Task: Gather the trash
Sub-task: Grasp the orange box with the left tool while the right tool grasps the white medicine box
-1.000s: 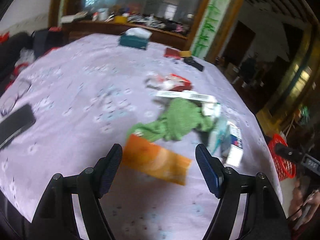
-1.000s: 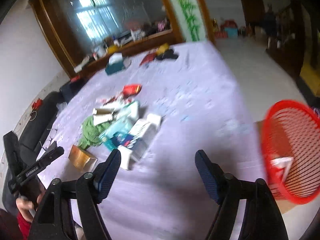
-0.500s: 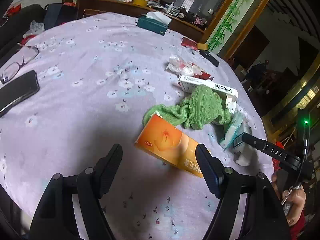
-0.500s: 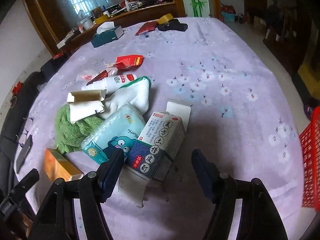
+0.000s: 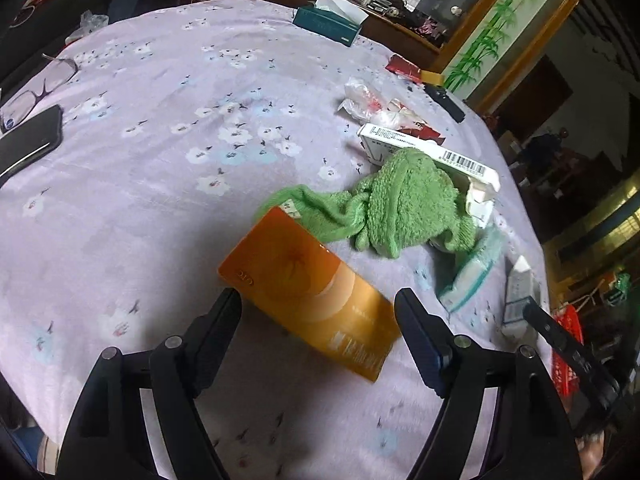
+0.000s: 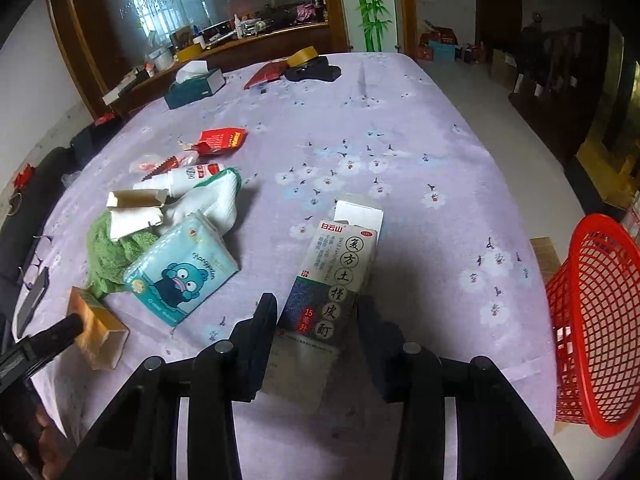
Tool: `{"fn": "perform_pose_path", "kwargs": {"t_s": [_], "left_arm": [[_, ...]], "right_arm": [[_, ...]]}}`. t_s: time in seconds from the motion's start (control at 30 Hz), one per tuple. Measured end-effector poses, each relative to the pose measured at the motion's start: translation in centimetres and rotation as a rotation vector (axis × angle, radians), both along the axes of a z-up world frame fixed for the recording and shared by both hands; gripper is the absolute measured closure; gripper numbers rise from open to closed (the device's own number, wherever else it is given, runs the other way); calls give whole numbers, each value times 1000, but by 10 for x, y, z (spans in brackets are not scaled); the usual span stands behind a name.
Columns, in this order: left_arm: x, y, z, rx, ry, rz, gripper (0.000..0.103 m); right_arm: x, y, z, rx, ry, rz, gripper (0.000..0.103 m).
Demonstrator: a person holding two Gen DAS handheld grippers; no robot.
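Note:
My left gripper is open, its fingers on either side of the near end of an orange carton that lies on the lilac tablecloth. My right gripper has closed on a white and dark medicine box with Chinese characters. The orange carton also shows in the right wrist view. A red mesh basket stands beside the table at the right.
A green towel, a white barcode box, a blue tissue pack, a white sock, red wrappers and a tube lie mid-table. A phone, glasses and a teal tissue box lie further off.
My left gripper has moved in around the orange carton. My right gripper has swung from the basket side to the medicine box and closed on it.

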State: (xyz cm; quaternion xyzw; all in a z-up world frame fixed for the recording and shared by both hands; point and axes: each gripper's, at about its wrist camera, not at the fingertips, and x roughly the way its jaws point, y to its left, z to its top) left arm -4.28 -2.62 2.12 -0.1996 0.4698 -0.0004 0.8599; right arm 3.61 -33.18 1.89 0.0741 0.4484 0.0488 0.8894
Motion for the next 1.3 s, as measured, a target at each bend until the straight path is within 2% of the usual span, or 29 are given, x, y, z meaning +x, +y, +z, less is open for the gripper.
{"fn": "perform_pose_path", "kwargs": {"t_s": [0.07, 0.2, 0.33, 0.57, 0.67, 0.73, 0.8, 0.83, 0.87, 0.9, 1.0, 1.1, 1.3], "left_arm": [[8, -5, -3, 30, 18, -6, 25], [19, -10, -5, 100, -3, -43, 25], [29, -13, -6, 160, -15, -121, 25], [27, 5, -4, 153, -7, -212, 28], [26, 9, -4, 151, -5, -196, 28], [27, 5, -5, 177, -7, -182, 28], [27, 2, -6, 202, -20, -169, 28], [27, 1, -7, 210, -27, -161, 29], [25, 0, -6, 217, -37, -154, 36], [23, 0, -6, 219, -48, -151, 39], [19, 1, -5, 205, -60, -145, 45], [13, 0, -4, 204, -66, -154, 48], [7, -11, -6, 269, -67, -155, 48]], "right_arm": [[-1, -1, 0, 8, -8, 4, 58], [-3, -8, 0, 54, -2, 10, 58], [-3, -12, 1, 93, -5, 16, 50], [5, 0, -4, 23, 20, 9, 47], [12, 5, -13, -21, 45, -10, 47], [13, 5, -18, -28, 56, -20, 47], [12, 3, -20, -19, 58, -40, 59], [10, 2, -20, -22, 53, -45, 61], [8, 3, -20, -27, 44, -48, 62], [4, 3, -19, -35, 35, -51, 67], [-11, 6, -15, -44, -14, -30, 67], [-28, 14, -11, -97, -77, -20, 67], [-42, 20, -6, -125, -124, -16, 67]]}}
